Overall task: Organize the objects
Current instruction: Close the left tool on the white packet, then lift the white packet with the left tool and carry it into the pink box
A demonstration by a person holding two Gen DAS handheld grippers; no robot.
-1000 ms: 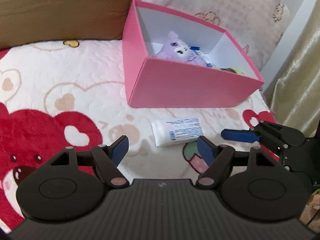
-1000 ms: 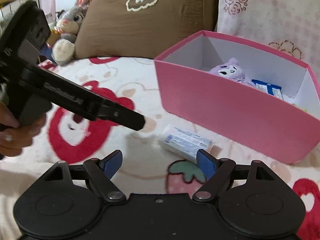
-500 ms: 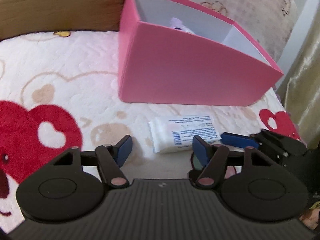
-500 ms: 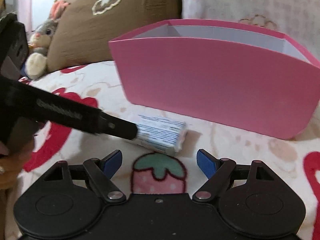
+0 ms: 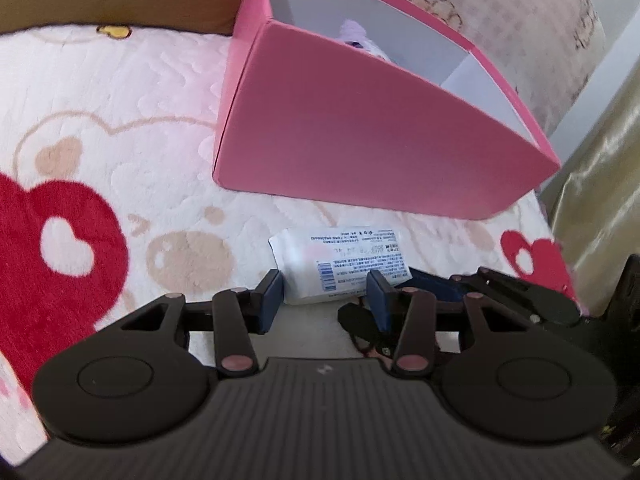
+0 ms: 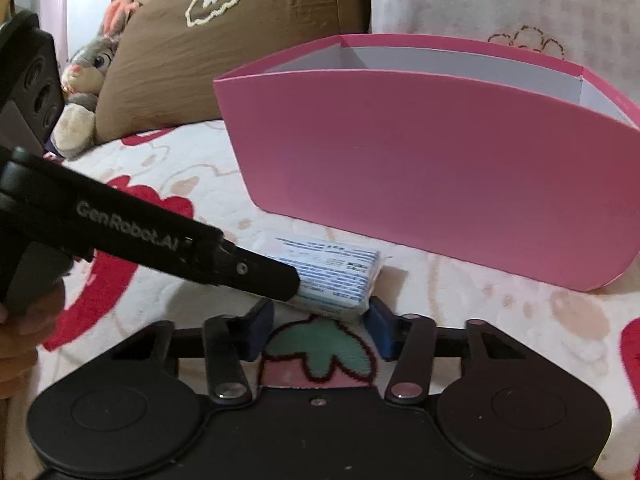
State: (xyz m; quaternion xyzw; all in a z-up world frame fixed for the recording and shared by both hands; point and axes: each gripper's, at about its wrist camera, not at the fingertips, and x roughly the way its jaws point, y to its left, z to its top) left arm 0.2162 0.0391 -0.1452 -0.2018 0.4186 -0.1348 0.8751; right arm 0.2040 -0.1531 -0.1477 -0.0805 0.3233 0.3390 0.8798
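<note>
A white packet with blue print [image 5: 344, 252] [image 6: 336, 264] lies on the blanket just in front of the pink box [image 5: 380, 140] [image 6: 440, 168]. My left gripper [image 5: 326, 296] is low over the packet's near end, which sits between its closing jaws; I see no squeeze. One of its black fingers [image 6: 256, 272] crosses the packet's left part in the right wrist view. My right gripper [image 6: 318, 324] comes in from the other side, its jaws also closing, with its right pad at the packet's corner. Its blue finger [image 5: 432, 282] shows beside the packet. A purple plush [image 5: 356, 32] peeks out of the box.
A heart-and-bear patterned blanket [image 5: 120, 120] covers the surface. Behind the box stand a brown pillow [image 6: 240, 60] and a floral pillow [image 6: 500, 0]. A grey bunny plush [image 6: 88, 76] sits far left. A gold curtain [image 5: 600, 184] hangs at the right. A hand [image 6: 24, 320] holds the left gripper.
Both grippers have come down and closer to the packet. Their jaws have narrowed around its ends. The packet stays on the blanket.
</note>
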